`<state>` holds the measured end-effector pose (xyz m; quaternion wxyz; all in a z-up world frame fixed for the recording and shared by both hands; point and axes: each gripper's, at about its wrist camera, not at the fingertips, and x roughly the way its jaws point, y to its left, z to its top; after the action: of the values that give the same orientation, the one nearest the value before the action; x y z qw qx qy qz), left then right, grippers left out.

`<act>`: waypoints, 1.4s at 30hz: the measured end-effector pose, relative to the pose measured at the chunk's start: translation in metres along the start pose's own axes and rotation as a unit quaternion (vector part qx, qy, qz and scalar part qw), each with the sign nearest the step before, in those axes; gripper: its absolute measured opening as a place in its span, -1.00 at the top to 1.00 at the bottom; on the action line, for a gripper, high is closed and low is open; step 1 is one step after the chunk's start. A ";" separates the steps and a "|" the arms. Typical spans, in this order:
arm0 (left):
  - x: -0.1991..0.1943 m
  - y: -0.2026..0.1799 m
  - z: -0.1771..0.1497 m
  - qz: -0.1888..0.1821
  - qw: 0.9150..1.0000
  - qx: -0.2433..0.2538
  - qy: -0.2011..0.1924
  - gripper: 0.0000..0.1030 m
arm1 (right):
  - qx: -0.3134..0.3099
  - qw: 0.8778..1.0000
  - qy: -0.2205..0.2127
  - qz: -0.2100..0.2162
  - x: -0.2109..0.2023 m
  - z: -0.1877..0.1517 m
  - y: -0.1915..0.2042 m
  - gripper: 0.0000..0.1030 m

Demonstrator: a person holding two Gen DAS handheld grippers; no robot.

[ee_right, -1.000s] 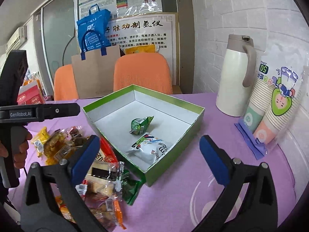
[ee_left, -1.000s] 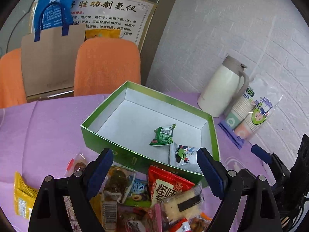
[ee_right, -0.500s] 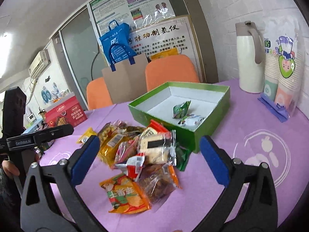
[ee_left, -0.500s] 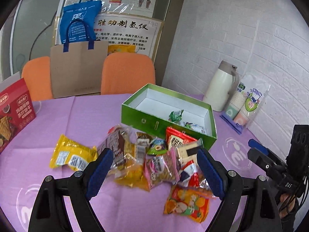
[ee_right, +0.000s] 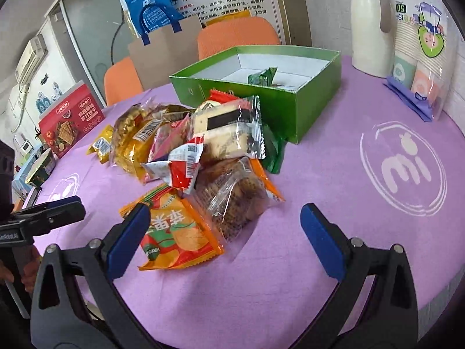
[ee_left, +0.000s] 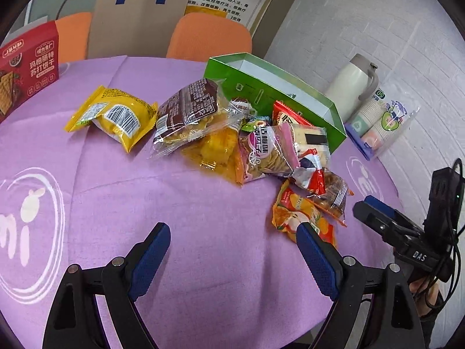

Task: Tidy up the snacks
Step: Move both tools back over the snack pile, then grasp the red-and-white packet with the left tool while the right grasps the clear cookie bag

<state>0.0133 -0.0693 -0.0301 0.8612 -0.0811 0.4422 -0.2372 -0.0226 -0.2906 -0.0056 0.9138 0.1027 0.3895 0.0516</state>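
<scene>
A heap of several snack packets (ee_left: 250,145) (ee_right: 203,151) lies on the purple tablecloth in front of a green box (ee_left: 276,93) (ee_right: 290,101); a small green packet (ee_right: 261,77) shows inside the box. A yellow packet (ee_left: 116,116) lies apart to the left. An orange packet (ee_left: 293,212) (ee_right: 174,235) is nearest me. My left gripper (ee_left: 232,240) hangs open over bare cloth, its right fingertip over that orange packet's edge. My right gripper (ee_right: 225,218) stands open, its left fingertip over the orange packet and a clear cookie packet (ee_right: 235,195) just beyond the jaws. Nothing is held.
A white thermos (ee_left: 351,87) (ee_right: 369,26) and a bag of paper cups (ee_left: 380,119) (ee_right: 418,52) stand by the brick wall at right. A red biscuit box (ee_left: 26,67) (ee_right: 69,119) stands at far left. Orange chairs (ee_left: 209,37) and a paper bag (ee_left: 136,20) sit behind the table.
Both grippers have pulled back from over the green box and sunk toward the near side of the table. The snack heap now lies ahead of them. Both stayed open.
</scene>
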 end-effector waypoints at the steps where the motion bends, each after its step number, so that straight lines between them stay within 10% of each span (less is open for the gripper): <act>1: -0.001 -0.001 0.000 0.000 1.000 0.001 -0.001 -0.75 | 0.003 1.000 0.002 -0.005 0.005 0.000 0.001 -0.99; 4: -0.002 -0.004 0.000 -0.002 1.000 0.004 -0.003 -0.75 | 0.013 1.000 0.007 -0.013 0.016 0.002 0.001 -0.98; 9: 0.003 -0.019 0.007 -0.023 0.999 0.037 -0.003 -0.74 | 0.005 0.999 0.017 -0.039 0.017 0.001 -0.010 -0.36; 20: 0.046 -0.091 0.047 -0.084 0.983 0.164 0.024 0.04 | 0.035 0.999 -0.007 -0.041 -0.007 0.000 -0.040 -0.36; 42: 0.088 -0.081 0.044 -0.074 0.982 0.155 0.082 0.07 | 0.031 0.999 0.006 -0.033 0.015 0.003 -0.035 -0.30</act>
<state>0.0653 -0.1855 -0.0390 0.8040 0.0408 0.4622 -0.3719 -0.0100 -0.3225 -0.0220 0.9093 0.1177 0.3991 0.0100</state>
